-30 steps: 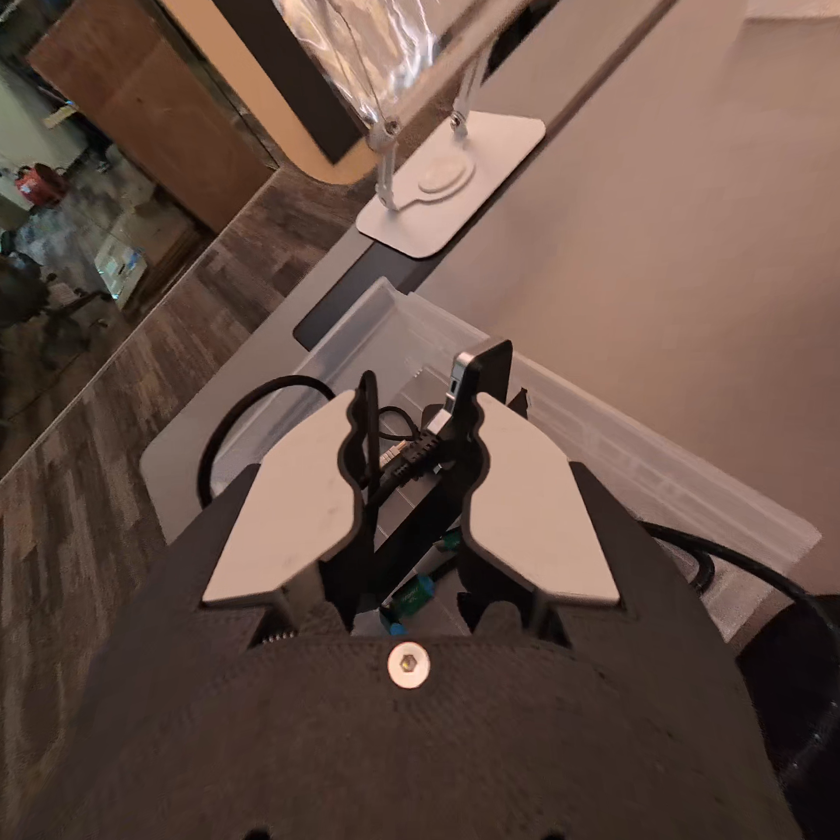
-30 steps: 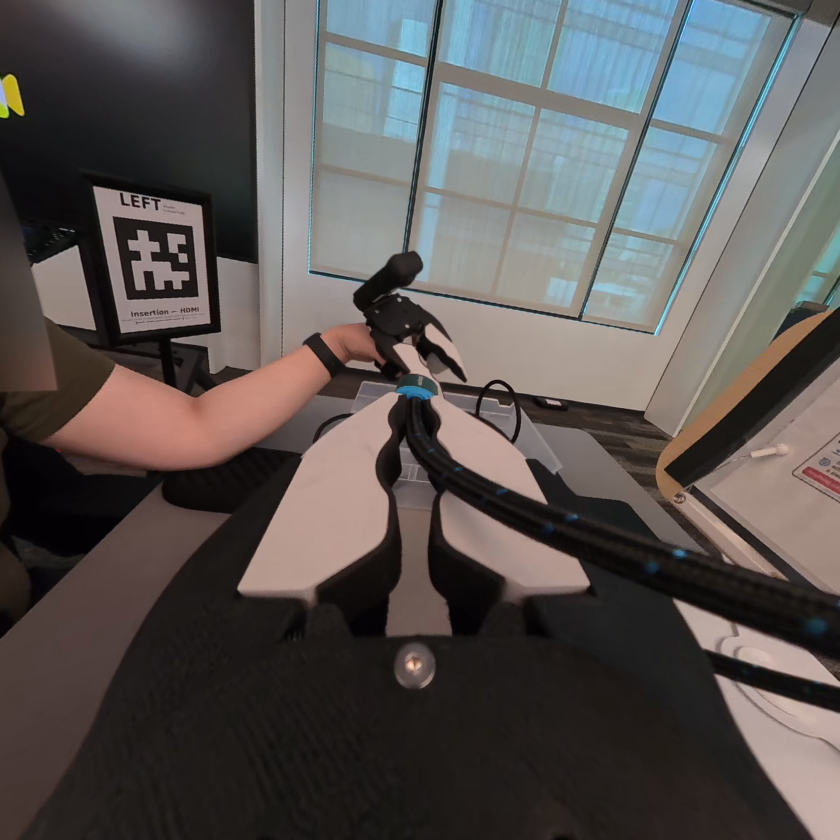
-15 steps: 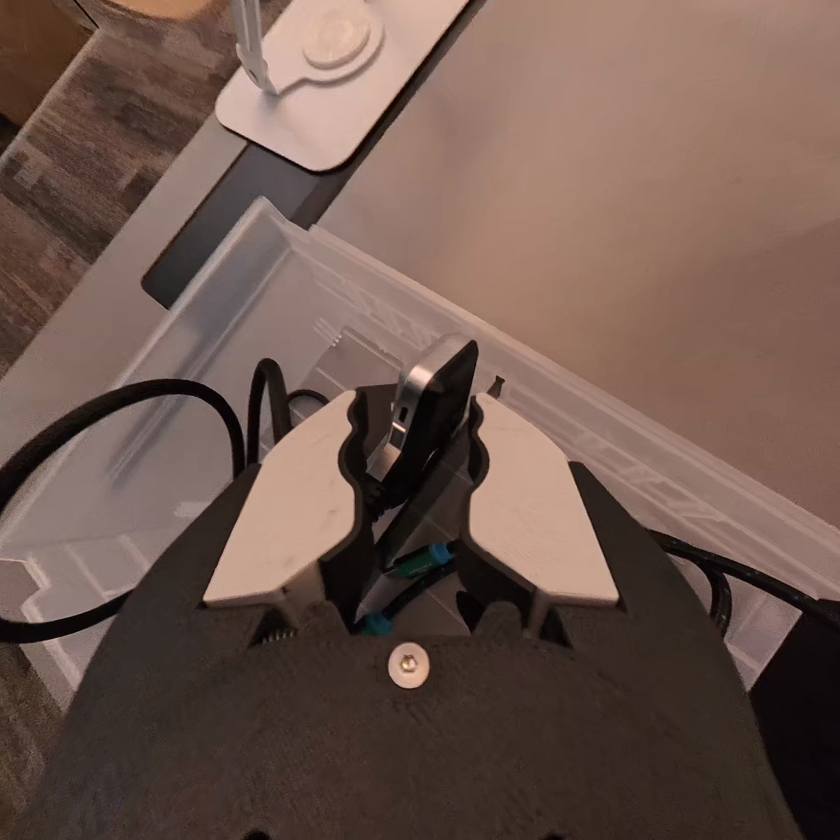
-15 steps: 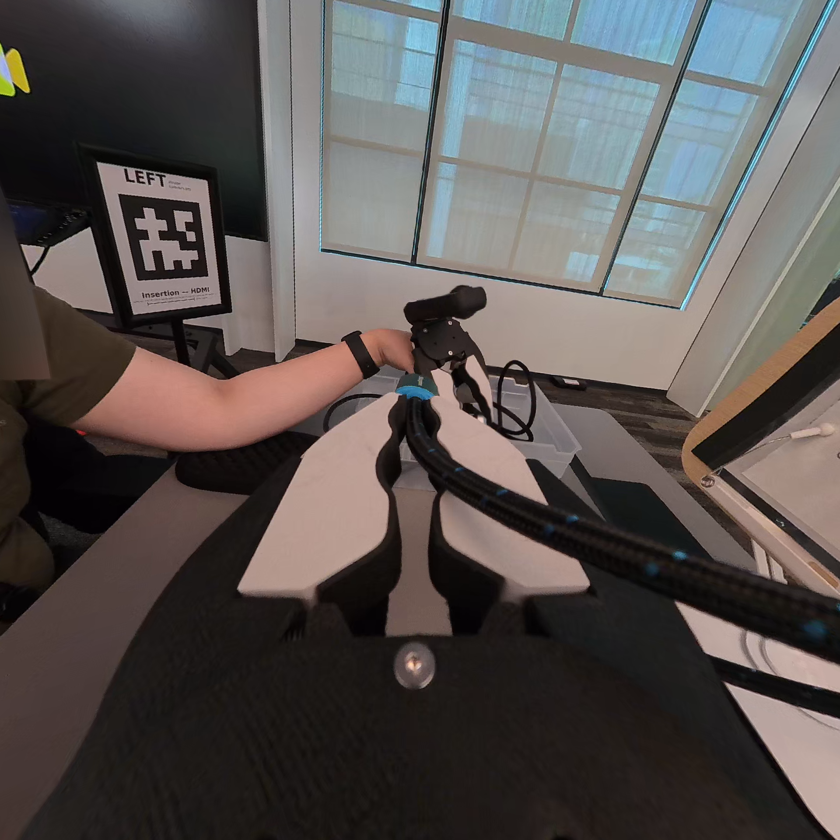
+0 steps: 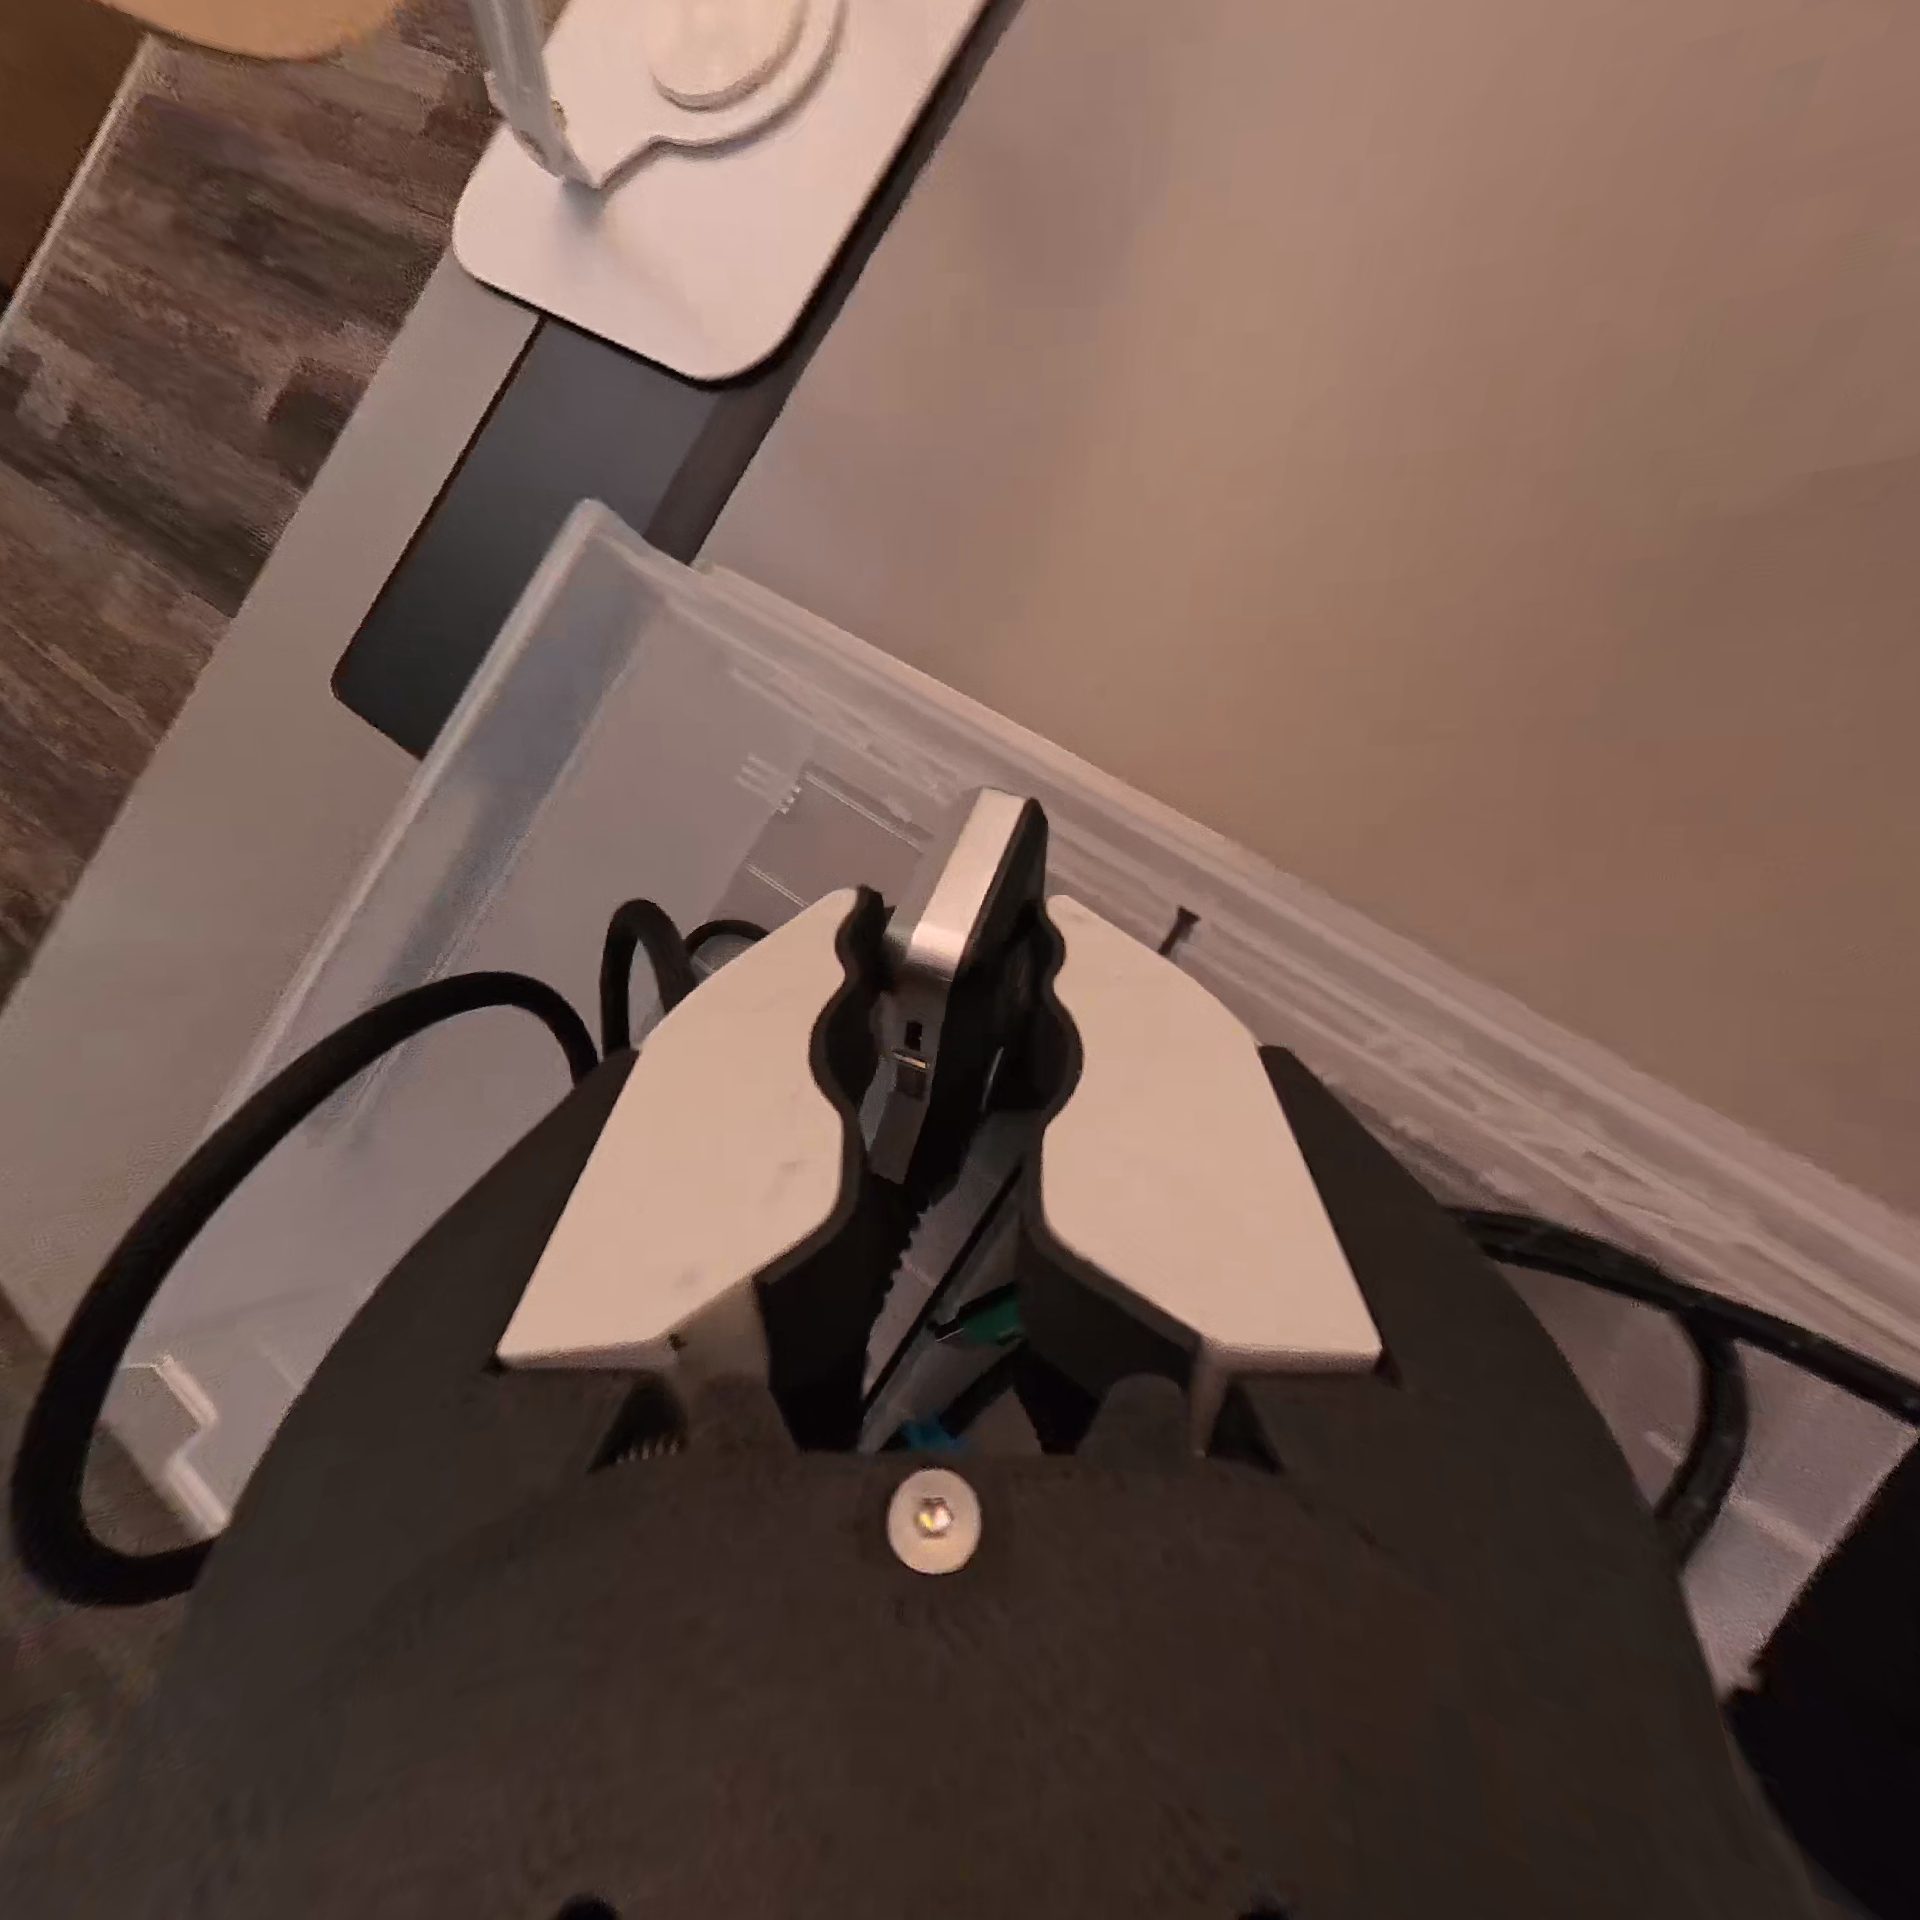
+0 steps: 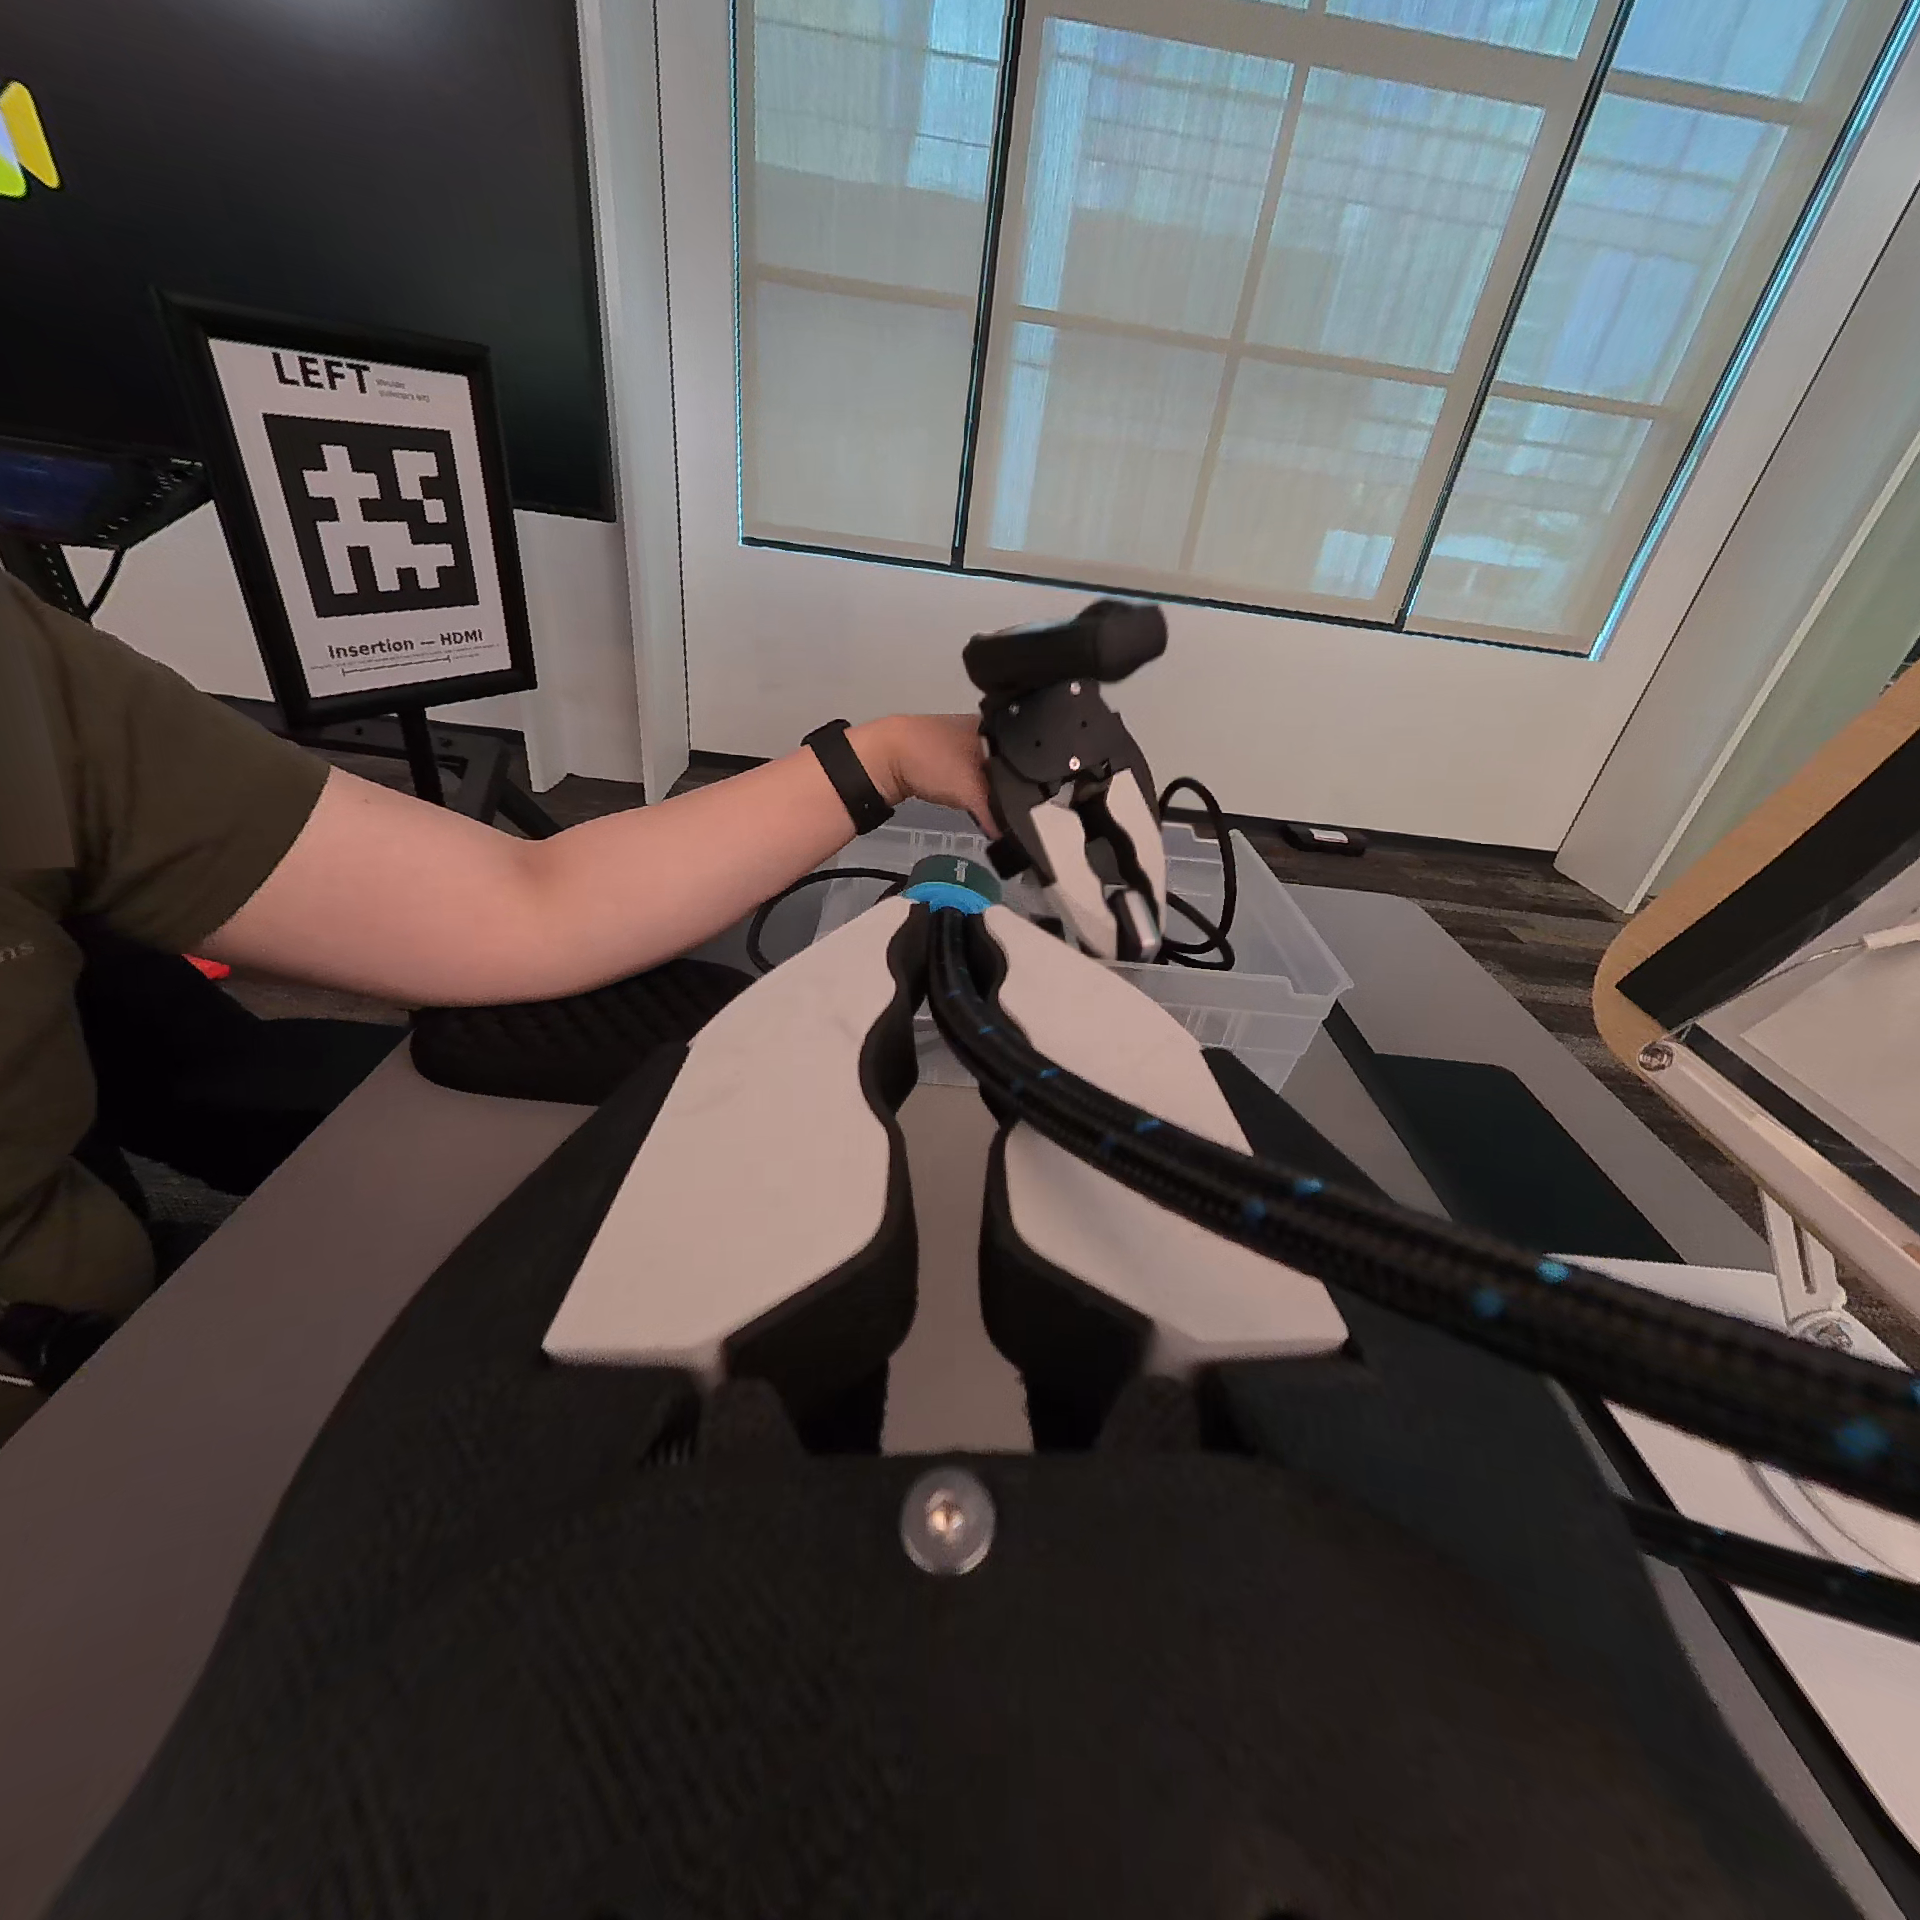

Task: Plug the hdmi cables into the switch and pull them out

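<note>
over the clear plastic bin (image 5: 582, 748), the left gripper (image 5: 951, 940) is pinching the hdmi switch (image 5: 977, 925), a slim silver and black box that stands on edge between the jaws, its top corner poking out toward 12 o'clock past the fingertips. small ports show on its silver side. black cables (image 5: 260, 1122) loop out of the bin toward 9 o'clock, and another black cable (image 5: 1704, 1340) curves along the bin's near side at 3 o'clock. a white stand base (image 5: 707, 239) sits on the desk (image 5: 1455, 468) at 11 o'clock, beyond the bin. from the right wrist view, the right gripper (image 6: 940, 920) is pressed together on a hdmi cable (image 6: 1351, 1216), black braid flecked with blue, which trails off toward 4 o'clock; its teal and blue plug collar (image 6: 951, 883) sits right at the fingertips. just beyond, at 12 o'clock, the left gripper (image 6: 1117, 920) hangs over the bin (image 6: 1278, 987) with the switch (image 6: 1138, 914) between its fingers, tilted down, held by a person's hand (image 6: 930, 764) with a black wristband (image 6: 847, 790). a framed marker sign (image 6: 358, 509) stands at 10 o'clock, and a large window (image 6: 1247, 301) fills the wall behind. plug and switch are near each other but apart.
</note>
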A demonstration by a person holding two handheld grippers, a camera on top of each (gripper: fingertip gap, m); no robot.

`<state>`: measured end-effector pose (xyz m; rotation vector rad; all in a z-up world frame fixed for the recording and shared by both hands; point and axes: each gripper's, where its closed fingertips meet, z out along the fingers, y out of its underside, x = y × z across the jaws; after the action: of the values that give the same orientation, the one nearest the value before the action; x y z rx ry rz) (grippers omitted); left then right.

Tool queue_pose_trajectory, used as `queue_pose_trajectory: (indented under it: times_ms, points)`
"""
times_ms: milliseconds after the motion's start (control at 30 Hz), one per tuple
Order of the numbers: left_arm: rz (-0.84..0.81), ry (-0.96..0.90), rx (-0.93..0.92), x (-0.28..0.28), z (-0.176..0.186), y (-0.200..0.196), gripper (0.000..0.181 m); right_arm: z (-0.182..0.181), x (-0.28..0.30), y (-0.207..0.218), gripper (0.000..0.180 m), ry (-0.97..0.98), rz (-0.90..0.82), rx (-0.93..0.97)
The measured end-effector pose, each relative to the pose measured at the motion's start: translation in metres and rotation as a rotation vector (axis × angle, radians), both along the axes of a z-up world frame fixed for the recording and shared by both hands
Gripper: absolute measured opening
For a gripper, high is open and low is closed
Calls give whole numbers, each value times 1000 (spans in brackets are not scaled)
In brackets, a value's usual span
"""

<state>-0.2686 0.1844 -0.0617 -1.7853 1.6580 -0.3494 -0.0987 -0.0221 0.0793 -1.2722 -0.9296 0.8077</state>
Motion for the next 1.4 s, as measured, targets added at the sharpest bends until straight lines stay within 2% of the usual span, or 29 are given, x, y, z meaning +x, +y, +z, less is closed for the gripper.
queue_pose_trajectory:
  times_ms: [33,233,433,633,800,933,1067,1200,1400]
  points:
    - [30,-53,-29,0,11,2,26,0,0,0,7,0,0,-1]
    - [107,-486,3,-20,108,3,24,1,2,0,7,5,-3,4]
    - [148,-750,217,-38,198,-26,20,0,1,0,7,5,-3,-1]
    - [111,-866,295,-31,247,-74,20,0,1,0,7,1,-3,2]
    - [-132,-977,233,3,275,-148,20,2,4,0,7,6,-6,3]
    - [-367,-971,62,43,270,-207,20,5,11,-1,7,18,-25,3]
    - [-491,-907,-97,73,251,-233,20,9,20,-1,7,17,-64,7]
    - [-517,-823,-300,99,222,-228,20,13,34,2,7,21,-123,8]
    - [-410,-634,-497,136,161,-205,20,18,64,9,7,38,-247,6]
